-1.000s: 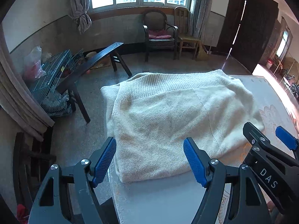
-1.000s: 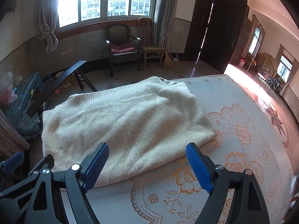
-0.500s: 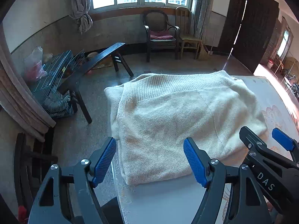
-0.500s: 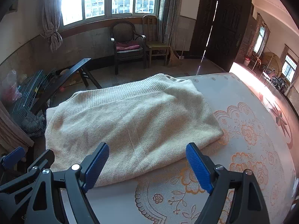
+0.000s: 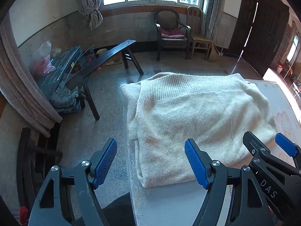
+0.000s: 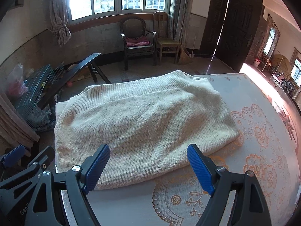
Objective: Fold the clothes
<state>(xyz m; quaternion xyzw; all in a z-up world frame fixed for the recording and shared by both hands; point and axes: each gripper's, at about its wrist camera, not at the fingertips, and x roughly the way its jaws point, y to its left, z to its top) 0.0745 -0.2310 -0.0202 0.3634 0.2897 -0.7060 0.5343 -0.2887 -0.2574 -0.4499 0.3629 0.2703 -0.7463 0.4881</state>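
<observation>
A cream knitted sweater (image 5: 191, 116) lies folded into a thick rectangle on the table, with its ribbed hem at the far side; it also shows in the right wrist view (image 6: 143, 120). My left gripper (image 5: 150, 162) is open and empty, held above the sweater's near left corner at the table's left edge. My right gripper (image 6: 148, 166) is open and empty above the sweater's near edge. The right gripper (image 5: 270, 150) shows in the left wrist view at the lower right, and the left gripper (image 6: 28, 160) shows in the right wrist view at the lower left.
The table (image 6: 259, 131) has a white cloth with an orange flower pattern. On the floor to the left stand a dark wooden bench (image 5: 105, 60) and a wire cage (image 5: 62, 75). Two chairs (image 5: 171, 35) stand under the window. A dark door (image 6: 235, 28) is at the right.
Both grippers have drawn back and up from the sweater, so it sits a little farther off in both views. The sweater has not moved. Both jaws stay open.
</observation>
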